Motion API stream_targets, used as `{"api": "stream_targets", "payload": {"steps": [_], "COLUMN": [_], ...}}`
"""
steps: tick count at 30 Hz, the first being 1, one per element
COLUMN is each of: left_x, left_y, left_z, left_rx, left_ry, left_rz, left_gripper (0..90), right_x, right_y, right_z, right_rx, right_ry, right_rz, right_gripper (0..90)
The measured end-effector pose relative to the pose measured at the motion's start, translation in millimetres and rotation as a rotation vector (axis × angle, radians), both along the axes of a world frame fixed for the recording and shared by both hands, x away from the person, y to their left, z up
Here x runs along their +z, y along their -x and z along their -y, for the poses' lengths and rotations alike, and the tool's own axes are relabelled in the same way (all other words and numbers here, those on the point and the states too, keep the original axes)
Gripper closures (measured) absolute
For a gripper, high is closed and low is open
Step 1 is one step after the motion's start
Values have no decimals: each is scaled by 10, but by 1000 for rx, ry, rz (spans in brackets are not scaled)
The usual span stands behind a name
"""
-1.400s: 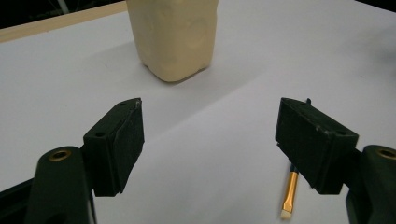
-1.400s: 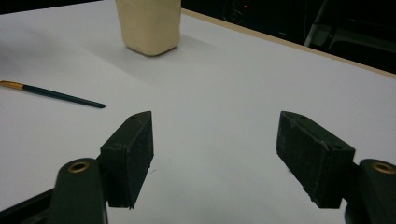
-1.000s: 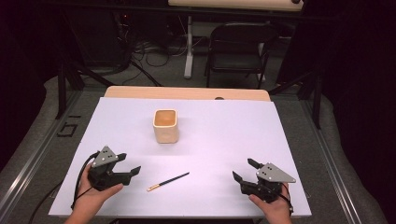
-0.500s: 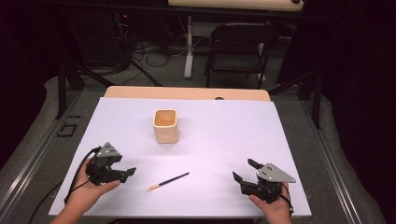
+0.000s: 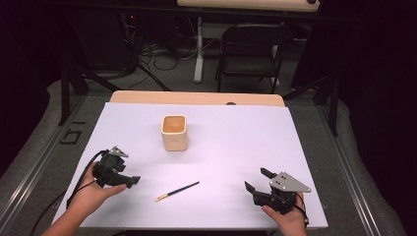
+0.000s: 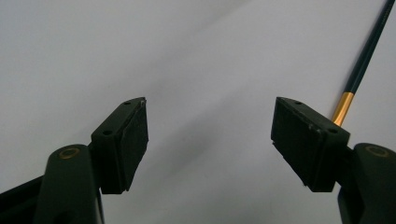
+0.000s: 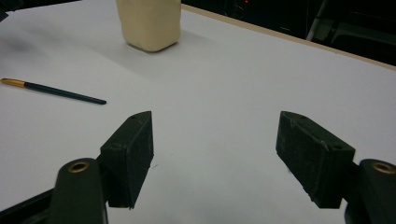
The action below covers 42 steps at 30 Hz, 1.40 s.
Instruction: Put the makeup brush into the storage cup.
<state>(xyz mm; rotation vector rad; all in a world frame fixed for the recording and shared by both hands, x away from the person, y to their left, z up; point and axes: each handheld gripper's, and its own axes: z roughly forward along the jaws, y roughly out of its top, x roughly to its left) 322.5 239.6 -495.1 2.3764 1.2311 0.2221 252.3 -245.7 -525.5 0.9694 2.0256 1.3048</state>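
Observation:
A thin dark paintbrush [image 5: 177,191] with a gold ferrule lies on the white table sheet [image 5: 236,142] near the front, between my two grippers. A cream square cup [image 5: 174,132] stands upright farther back. My left gripper [image 5: 135,180] is left of the brush, open and empty, pointing right toward its gold end. In the left gripper view the brush [image 6: 366,51] runs past the right jaw, outside the left gripper [image 6: 210,126]. My right gripper [image 5: 255,179] rests open at the front right. The right gripper view shows the right gripper [image 7: 215,140] empty, with the brush [image 7: 56,91] and cup [image 7: 149,23] ahead.
The white sheet covers a wooden tabletop whose far edge [image 5: 196,97] shows beyond it. A black folding chair [image 5: 248,54] and floor cables stand behind the table. Dark surroundings flank both sides.
My left gripper has drawn slightly left and back, away from the brush. The right gripper, brush and cup stay where they were.

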Motion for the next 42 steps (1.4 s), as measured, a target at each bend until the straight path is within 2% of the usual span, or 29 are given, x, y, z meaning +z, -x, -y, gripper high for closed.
{"api": "stream_targets", "payload": {"steps": [8,14,24,25,26,27,28,29,33,42], "left_x": [-17,-15,-32,-39,-39,-47,-47,-48,-50,-38], "left_y": [-63,-95,-127,-130,-130,-133,-133,-142,-143,-180], "left_z": [3,-5,40,53,53,65,65,69,81,85], "left_rx": [8,17,5,0,0,-6,-6,-21,-29,-31], "left_ry": [-56,-67,-116,-140,-140,-163,-163,-181,-189,-213], "left_rz": [-54,-84,-129,-141,-141,-151,-151,-166,-186,-215], "left_gripper": [276,275,274,275,275,275,276,276,321,325], "right_x": [1,-1,-6,-5,-5,-6,-6,-6,-7,-11], "right_y": [4,5,3,4,4,4,4,4,4,4], "right_z": [-1,-5,-8,-7,-8,-9,-9,-9,-11,-17], "right_rx": [1,3,3,4,4,5,5,5,5,5], "right_ry": [7,7,6,8,8,8,8,8,7,3], "right_rz": [-7,-11,-9,-9,-10,-9,-9,-10,-10,-4], "right_gripper": [277,277,276,276,276,276,276,276,276,276]}}
